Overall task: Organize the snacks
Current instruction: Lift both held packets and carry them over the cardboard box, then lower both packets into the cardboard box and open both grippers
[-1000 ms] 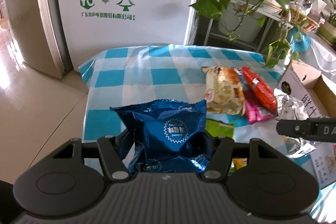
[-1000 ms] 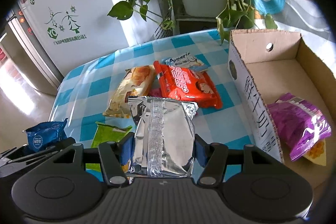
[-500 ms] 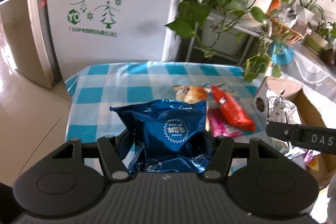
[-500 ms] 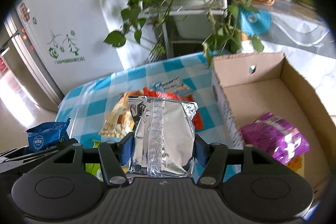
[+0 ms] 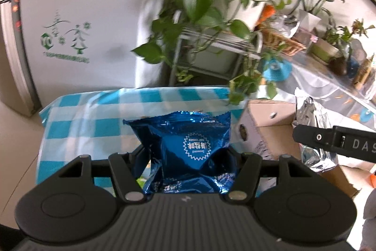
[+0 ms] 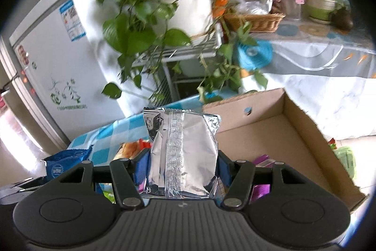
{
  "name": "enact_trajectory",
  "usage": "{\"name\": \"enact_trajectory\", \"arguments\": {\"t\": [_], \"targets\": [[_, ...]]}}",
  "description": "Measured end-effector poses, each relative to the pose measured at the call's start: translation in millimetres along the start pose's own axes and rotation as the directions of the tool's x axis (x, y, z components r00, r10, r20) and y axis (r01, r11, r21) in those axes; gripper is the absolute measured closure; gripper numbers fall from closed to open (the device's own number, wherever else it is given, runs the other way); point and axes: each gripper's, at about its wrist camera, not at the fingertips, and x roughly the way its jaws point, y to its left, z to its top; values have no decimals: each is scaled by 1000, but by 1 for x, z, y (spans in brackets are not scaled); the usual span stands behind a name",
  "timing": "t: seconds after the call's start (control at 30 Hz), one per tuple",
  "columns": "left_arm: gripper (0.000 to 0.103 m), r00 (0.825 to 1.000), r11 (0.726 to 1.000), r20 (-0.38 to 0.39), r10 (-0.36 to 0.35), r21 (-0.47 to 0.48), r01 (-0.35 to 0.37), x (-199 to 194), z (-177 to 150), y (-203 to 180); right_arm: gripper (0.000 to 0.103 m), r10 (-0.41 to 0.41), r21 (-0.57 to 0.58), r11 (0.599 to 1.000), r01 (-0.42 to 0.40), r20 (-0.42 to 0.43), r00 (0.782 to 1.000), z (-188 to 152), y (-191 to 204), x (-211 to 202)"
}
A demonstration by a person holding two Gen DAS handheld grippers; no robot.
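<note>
Over on the left, the left gripper (image 5: pixel 185 157) was clamped on a blue snack packet (image 5: pixel 188 147), its jaws pinching the crumpled foil from both sides and carrying it clear above the blue-checked tablecloth (image 5: pixel 94 114). At about two o'clock from that packet sat the near corner of the cardboard box (image 5: pixel 265 119), and past it, at three o'clock, the right gripper's black finger crossed in front of a silver snack packet (image 5: pixel 312 114).

Moving right, the right gripper (image 6: pixel 182 164) was clenched on that silver packet (image 6: pixel 183 147), back seam facing the camera, held upright over the table's edge. The open box (image 6: pixel 270 133) lay at three o'clock of it, with a purple packet (image 6: pixel 262 160) just showing on the box floor behind the right finger. At nine o'clock, more snacks (image 6: pixel 130 148) lay on the cloth, and the blue packet (image 6: pixel 63 160) showed beyond.
</note>
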Motion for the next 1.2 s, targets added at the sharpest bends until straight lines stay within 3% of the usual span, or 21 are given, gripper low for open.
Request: {"name": "enact_trajectory", "arguments": {"t": [0.47,0.8,0.93,1.03,1.13,1.2], "targets": [[40,988,986,-28,-155,55,156,8,10,-78,38,-73,139,988,63,71,995,17,-69,-32],[40,965,964,-102,-242,85,251,28,-3,-124,38,-138,265,958,114,75,988,16,-98,-38],[39,948,951,-143,-286,83,299,36,-11,-137,38,-138,310,944,113,61,989,16,-106,-35],[32,933,938,-171,-318,86,335,40,-17,-145,37,-156,322,938,131,52,986,16,-108,-32],[21,937,940,-160,-309,101,327,36,-20,-148,34,-167,354,925,139,50,985,16,-111,-32],[20,938,939,-155,-311,103,328,34,-19,-146,30,-174,364,920,142,56,983,16,-112,-33]]}}
